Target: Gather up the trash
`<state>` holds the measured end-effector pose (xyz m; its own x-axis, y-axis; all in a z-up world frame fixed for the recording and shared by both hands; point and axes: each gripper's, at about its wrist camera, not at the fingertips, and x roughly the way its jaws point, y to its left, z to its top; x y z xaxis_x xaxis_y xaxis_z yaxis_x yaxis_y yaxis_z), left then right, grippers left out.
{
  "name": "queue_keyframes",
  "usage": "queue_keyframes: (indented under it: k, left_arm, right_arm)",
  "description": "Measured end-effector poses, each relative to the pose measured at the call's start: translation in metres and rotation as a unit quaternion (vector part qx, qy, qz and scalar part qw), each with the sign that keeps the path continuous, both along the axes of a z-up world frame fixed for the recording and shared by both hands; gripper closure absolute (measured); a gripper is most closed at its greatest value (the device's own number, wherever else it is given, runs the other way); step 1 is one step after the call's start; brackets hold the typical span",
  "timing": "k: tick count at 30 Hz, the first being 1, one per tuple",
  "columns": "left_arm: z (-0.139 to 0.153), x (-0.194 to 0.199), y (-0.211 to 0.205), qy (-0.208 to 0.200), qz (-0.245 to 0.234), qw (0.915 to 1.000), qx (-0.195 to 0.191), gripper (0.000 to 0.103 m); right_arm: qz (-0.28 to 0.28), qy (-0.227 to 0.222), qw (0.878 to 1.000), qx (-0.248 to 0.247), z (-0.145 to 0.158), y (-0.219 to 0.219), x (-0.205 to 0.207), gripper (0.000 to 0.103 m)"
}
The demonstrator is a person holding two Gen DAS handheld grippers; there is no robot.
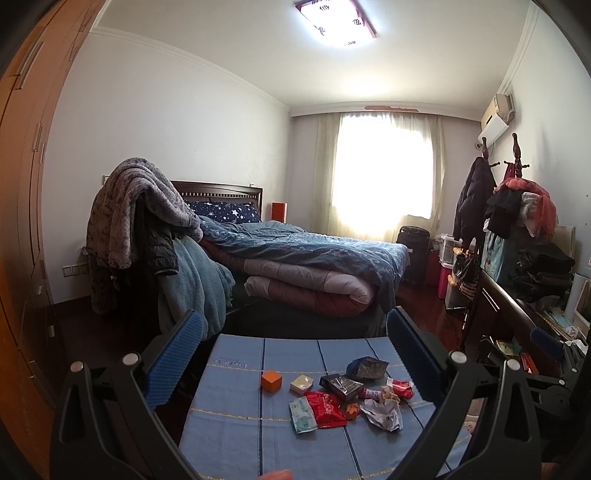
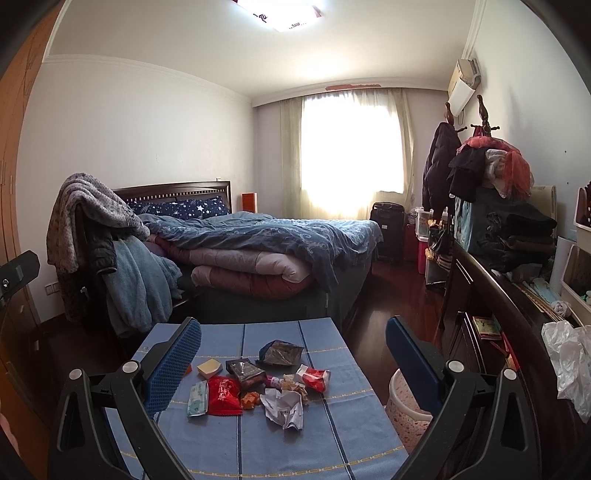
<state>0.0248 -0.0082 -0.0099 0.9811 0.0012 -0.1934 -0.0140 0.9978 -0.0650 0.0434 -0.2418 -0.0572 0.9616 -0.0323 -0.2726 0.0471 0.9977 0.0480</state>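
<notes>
Both grippers, left gripper (image 1: 293,350) and right gripper (image 2: 293,350), are hovering with jaws wide and holding nothing. The trash pile (image 2: 258,384) is lying on the blue tabletop (image 2: 332,443), ahead and below. The pink bin (image 2: 402,402) is standing just beside the right edge, so the right gripper is seeming nearer.

Almost no writing could be read in either view. The blue tablecloth (image 1: 236,417) carried a short pale word near its far left corner, but the word stood upside down and was too blurred to spell out. The red packet (image 2: 222,397), the green tissue pack (image 2: 197,398), the crumpled white paper (image 2: 284,406) and the ceiling lamp (image 1: 334,20) all showed printed marks, and these were too small or too unclear to read.
</notes>
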Motion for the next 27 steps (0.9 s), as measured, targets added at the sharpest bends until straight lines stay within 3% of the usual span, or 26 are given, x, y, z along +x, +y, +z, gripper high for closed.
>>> queue_keyframes:
  k: [21,24,27]
  left_arm:
    - [-0.011,0.029,-0.028,0.015,-0.007,0.9997,0.020,0.003]
    - [-0.030,0.043,-0.026,0.035,0.011,0.9990,0.026,0.003]
    - [-0.067,0.072,-0.023,0.100,0.012,0.9945,0.028,0.003]
  right_arm:
    - [-0.003,0.040,0.999,0.020,-0.013,-0.022,0.035,0.004]
    - [-0.003,0.057,0.998,0.018,-0.024,-0.024,0.043,0.004]
    - [-0.004,0.092,0.996,0.011,-0.045,-0.023,0.059,0.004]
